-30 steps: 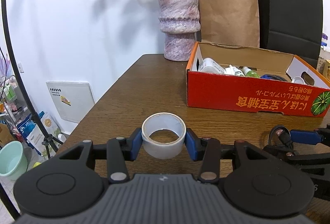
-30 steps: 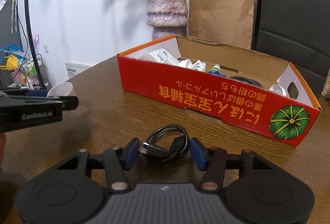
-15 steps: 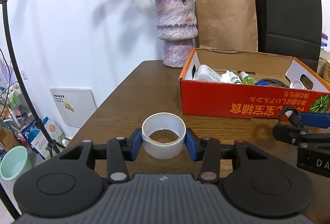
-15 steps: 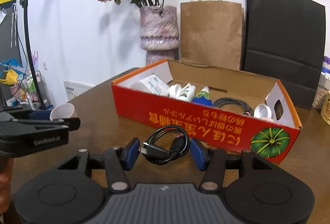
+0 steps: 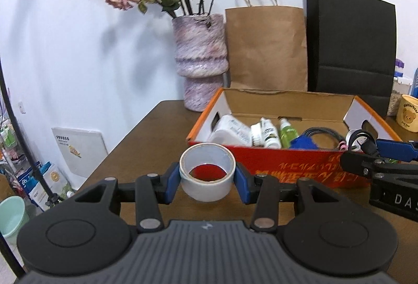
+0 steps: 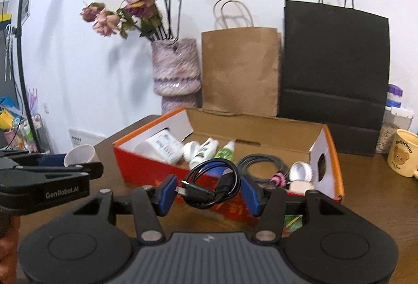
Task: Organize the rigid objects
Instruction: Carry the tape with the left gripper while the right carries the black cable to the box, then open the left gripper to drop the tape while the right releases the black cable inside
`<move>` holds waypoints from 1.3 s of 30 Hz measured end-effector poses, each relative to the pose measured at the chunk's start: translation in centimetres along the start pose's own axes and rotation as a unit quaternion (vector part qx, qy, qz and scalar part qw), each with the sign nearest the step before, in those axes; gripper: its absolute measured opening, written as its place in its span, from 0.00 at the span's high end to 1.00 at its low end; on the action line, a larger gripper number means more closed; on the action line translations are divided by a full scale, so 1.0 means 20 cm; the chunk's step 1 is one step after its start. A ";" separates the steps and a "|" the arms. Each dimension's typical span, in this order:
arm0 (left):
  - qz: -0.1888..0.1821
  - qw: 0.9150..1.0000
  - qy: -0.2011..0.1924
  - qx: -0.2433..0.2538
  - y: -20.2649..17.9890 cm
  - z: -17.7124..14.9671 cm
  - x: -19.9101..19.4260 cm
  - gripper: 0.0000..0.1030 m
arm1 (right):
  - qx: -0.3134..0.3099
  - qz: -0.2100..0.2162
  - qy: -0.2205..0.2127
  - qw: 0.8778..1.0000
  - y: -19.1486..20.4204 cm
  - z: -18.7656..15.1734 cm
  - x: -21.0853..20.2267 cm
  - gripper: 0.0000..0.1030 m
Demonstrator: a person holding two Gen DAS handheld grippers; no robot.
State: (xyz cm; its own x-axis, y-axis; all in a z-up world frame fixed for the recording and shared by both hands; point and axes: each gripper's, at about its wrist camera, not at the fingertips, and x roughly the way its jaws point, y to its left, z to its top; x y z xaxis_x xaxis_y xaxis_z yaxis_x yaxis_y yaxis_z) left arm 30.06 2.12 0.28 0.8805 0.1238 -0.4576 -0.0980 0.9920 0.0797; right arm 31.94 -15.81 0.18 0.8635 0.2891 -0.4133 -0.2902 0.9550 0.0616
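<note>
With the left gripper (image 5: 207,179) clamping a tape roll (image 5: 207,171) and the right gripper (image 6: 207,191) pinching a coiled black cable (image 6: 210,186) just before the red box (image 5: 287,166), the springy cable could slip out, judging by its loose loops.

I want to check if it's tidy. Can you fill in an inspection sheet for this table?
Surface: brown wooden table, partly bare.
Job's things: tape roll and coiled cable are held up in front of the red box; bottles lie inside.
Clutter: vase, two paper bags, bear mug.
Grippers: left gripper shut on tape roll; right gripper shut on coiled cable.
Cables: another black coil in the box.
Surroundings: white wall; a green bin on the floor.
</note>
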 end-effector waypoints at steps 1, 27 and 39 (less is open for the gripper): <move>-0.001 1.000 -0.002 -0.001 -0.02 0.01 0.01 0.56 | 0.002 -0.002 -0.003 1.000 -0.02 0.01 0.00 0.49; -0.033 0.999 -0.021 -0.022 -0.35 0.27 0.31 0.56 | 0.015 -0.039 -0.027 0.999 -0.37 0.16 0.19 0.49; -0.031 0.999 -0.022 -0.022 -0.41 0.35 0.48 0.56 | 0.007 -0.051 -0.025 0.998 -0.43 0.19 0.31 0.49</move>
State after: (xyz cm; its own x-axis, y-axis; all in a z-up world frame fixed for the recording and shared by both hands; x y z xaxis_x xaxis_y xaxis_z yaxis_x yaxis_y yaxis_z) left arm 42.54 -5.09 1.38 0.9047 0.0608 -0.4216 -0.0608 0.9981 0.0134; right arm 41.40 -21.91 0.51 0.9077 0.1935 -0.3724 -0.1949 0.9802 0.0344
